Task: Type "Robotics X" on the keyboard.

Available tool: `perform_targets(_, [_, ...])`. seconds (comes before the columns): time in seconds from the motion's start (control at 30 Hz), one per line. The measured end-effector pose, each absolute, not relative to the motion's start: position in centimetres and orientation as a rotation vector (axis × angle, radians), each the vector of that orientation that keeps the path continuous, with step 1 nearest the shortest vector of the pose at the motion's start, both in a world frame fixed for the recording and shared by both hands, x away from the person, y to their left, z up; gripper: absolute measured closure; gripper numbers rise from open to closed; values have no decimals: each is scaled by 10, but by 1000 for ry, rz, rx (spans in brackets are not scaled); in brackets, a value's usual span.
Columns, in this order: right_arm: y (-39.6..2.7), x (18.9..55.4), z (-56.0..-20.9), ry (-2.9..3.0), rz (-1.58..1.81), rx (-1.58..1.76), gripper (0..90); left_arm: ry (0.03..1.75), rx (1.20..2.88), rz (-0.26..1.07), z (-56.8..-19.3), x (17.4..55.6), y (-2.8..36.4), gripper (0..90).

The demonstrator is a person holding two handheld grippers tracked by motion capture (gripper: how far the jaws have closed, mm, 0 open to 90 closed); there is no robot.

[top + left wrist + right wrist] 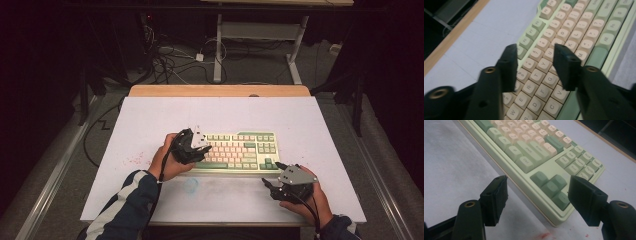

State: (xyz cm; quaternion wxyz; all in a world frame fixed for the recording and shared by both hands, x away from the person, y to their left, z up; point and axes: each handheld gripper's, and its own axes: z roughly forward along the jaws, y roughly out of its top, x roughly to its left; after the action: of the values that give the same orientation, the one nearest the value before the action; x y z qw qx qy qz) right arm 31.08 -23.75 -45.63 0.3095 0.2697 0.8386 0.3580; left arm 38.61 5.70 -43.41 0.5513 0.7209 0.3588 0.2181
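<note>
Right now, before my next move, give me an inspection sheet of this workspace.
Surface: white table top, faint red specks near its left edge.
Job's things: green and cream keyboard, flat, centre right.
Clutter: nothing seen.
Grippers: left gripper open above the letter keys, nothing between its jaws; right gripper open, by the keyboard's near right corner, not touching it.
Cables: a black cable trails from the right gripper.
Surroundings: dark floor with loose wires, white desk legs.
</note>
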Motion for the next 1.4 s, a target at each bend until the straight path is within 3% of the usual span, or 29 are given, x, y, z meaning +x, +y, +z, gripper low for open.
perform_targets(0.17, [-238, 311, -456, 2213, 953, 723, 330, 832, 1651, 541, -430, 378, 65, 272])
perform_targets(0.3, [-241, 312, -454, 2199, 969, 741, 330, 825, 1614, 580, -427, 370, 77, 215])
perform_targets(0.8, [-244, 316, -449, 2201, 1055, 803, 339, 895, 1586, 670, -450, 346, 144, 196])
perform_targets(1.2, [-244, 334, -427, 2186, 1227, 913, 359, 961, 1640, 680, -472, 327, 165, 184])
perform_targets(1.4, [-238, 346, -421, 2208, 1251, 947, 426, 993, 1625, 665, -474, 321, 173, 178])
